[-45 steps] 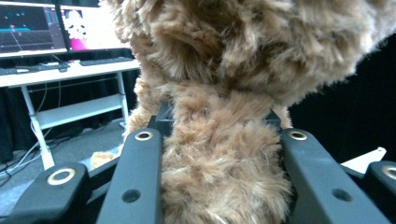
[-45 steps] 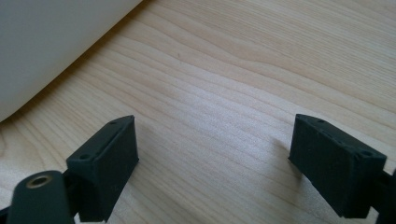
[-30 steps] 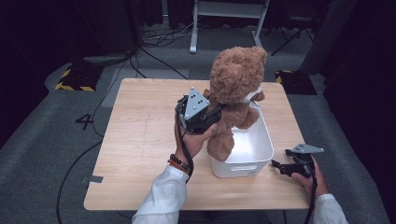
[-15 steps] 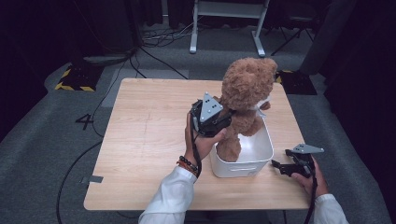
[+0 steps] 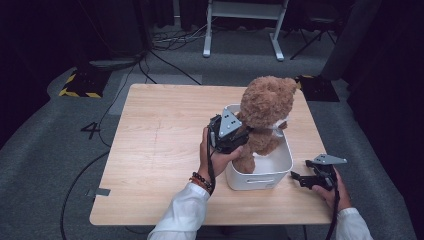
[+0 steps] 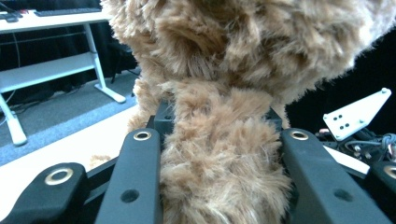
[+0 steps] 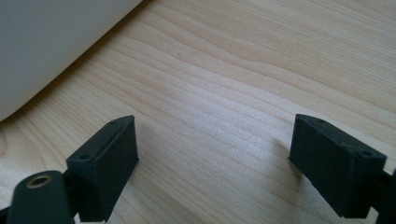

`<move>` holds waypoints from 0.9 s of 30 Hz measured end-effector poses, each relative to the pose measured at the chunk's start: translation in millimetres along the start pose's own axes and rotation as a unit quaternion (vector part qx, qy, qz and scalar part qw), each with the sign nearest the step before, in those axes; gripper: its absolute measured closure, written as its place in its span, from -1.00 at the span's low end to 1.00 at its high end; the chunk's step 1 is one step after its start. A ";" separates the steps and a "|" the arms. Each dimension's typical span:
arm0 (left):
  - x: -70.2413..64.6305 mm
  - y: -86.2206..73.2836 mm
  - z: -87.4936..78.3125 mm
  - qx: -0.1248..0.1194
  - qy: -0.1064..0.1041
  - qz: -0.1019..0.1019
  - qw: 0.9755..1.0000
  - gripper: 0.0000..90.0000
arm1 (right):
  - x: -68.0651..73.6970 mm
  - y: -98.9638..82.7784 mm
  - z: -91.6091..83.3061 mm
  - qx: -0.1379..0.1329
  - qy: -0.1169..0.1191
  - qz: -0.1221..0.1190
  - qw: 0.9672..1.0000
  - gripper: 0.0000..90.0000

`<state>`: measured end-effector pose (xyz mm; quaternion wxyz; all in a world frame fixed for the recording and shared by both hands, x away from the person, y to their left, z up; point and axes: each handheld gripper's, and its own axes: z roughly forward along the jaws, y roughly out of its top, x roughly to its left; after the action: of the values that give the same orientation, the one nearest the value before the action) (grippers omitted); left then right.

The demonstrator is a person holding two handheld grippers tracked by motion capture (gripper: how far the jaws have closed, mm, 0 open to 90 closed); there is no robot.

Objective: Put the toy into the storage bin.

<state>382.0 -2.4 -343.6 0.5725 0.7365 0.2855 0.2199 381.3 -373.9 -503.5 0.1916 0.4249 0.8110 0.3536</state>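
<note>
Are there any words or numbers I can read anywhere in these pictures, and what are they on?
"4": a dark number on the grey floor, left of the wooden table.
No words or labels can be read on the teddy bear, the white tub or either tool.
The yellow-and-black stripes on the floor plate are a warning pattern, not letters.

Brown teddy bear (image 5: 264, 112), upright in white bin (image 5: 260, 170)
</note>
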 end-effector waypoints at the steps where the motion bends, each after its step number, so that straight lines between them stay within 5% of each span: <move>1: -0.1 -0.9 0.4 0.004 -0.001 0.001 1.000 0.43 | -0.1 0.0 0.0 0.000 0.000 0.000 1.000 -0.67; 27: -4.5 -23.3 13.7 0.068 -0.017 0.025 0.997 0.40 | 0.1 0.0 0.0 0.000 0.000 0.000 1.000 -0.67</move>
<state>383.6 -11.0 -369.6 0.5200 0.7846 0.2711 0.2013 381.2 -373.8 -503.5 0.1914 0.4250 0.8110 0.3536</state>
